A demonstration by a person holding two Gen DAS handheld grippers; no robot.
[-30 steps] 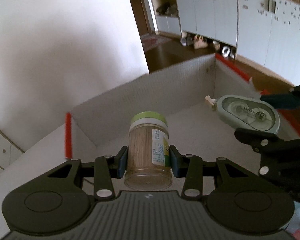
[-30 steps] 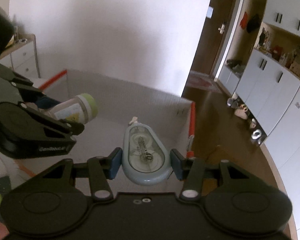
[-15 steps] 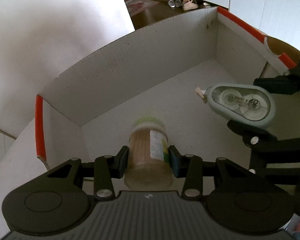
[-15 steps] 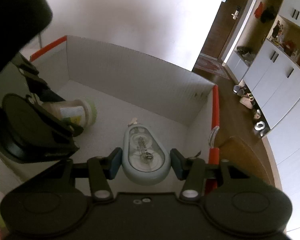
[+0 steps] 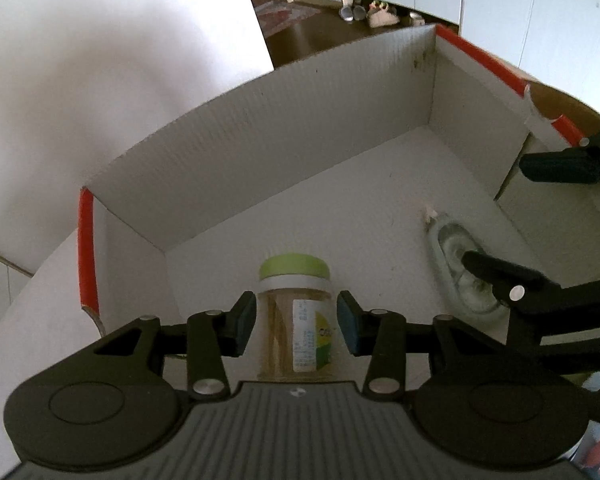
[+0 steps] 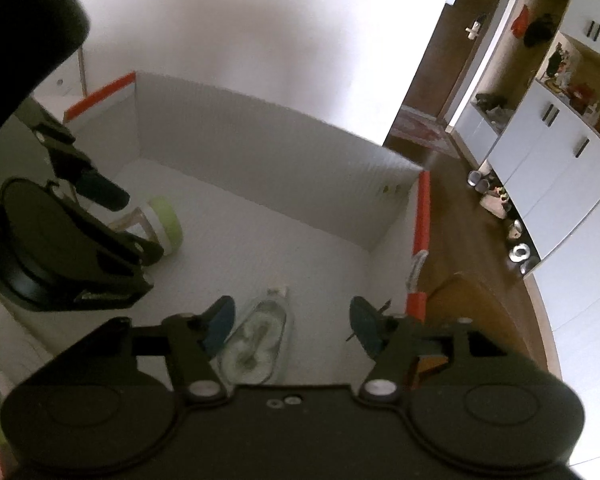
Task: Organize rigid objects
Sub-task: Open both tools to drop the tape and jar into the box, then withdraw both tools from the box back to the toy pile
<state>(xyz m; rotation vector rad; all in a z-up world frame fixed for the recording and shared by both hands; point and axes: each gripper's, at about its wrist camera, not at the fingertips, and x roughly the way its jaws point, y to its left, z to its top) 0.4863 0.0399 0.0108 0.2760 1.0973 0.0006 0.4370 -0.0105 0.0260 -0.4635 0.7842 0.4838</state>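
Jar (image 5: 295, 316), green lid: lower centre, between left gripper (image 5: 296, 322) pads, narrow gaps either side. Tape dispenser (image 6: 256, 342): box (image 6: 260, 152) floor, lower centre, between right gripper (image 6: 292, 322) fingers spread wide.

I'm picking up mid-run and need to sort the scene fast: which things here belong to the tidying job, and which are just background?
Job:
- jar with green lid, between the left claw pads
- correction tape dispenser, lying in the box under the open right claw
- white cardboard box

Background:
- white cabinets
- shoes on the floor
- doorway rug
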